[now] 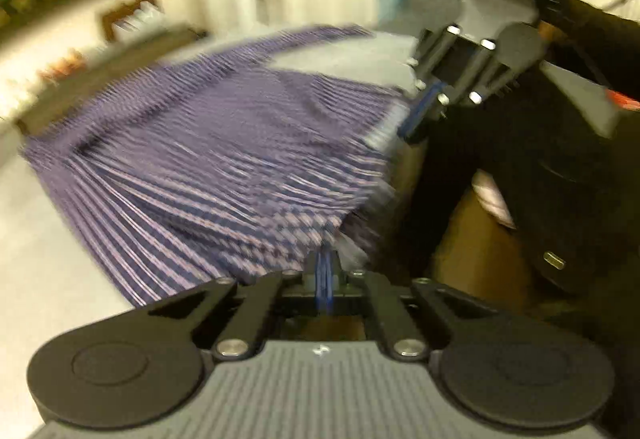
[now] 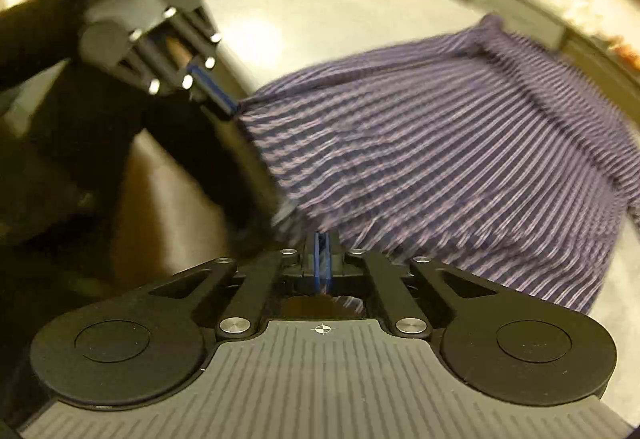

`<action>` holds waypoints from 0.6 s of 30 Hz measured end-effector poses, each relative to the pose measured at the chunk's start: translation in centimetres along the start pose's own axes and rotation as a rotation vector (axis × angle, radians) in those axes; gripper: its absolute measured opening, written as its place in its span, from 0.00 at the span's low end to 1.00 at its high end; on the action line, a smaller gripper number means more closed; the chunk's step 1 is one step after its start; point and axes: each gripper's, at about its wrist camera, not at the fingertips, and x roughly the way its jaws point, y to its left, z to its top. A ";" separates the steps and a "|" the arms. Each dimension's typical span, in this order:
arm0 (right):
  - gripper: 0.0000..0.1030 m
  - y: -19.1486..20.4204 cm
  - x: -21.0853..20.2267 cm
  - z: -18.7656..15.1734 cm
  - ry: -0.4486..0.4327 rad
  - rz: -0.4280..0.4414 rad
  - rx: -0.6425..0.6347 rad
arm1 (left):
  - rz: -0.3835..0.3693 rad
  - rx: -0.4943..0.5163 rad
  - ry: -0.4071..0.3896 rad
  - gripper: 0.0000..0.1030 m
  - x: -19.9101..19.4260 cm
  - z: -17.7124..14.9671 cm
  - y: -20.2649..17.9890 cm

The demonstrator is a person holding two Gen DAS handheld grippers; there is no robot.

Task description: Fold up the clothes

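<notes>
The striped garment [image 1: 224,167] lies spread across the white tabletop [image 1: 36,239], filling the middle of both views, its near edge lifted off the surface toward me. It looks light, soft and limp, so I judge it will sag and slide unless I hold two spaced points along one hem and keep it taut. My left tool [image 1: 325,271], at the bottom centre of its view, is clenched on the cloth's near corner. My right tool [image 2: 322,255] is likewise pinched shut on the hem, and in the left view it sits at the upper right. Both tools point steeply downward, set well apart along the same edge, with my dark sleeves behind them.
</notes>
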 end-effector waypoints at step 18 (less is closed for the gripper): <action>0.37 -9.0 3.0 -2.9 0.200 -0.294 0.299 | 0.070 -0.156 -0.045 0.43 5.9 3.0 3.8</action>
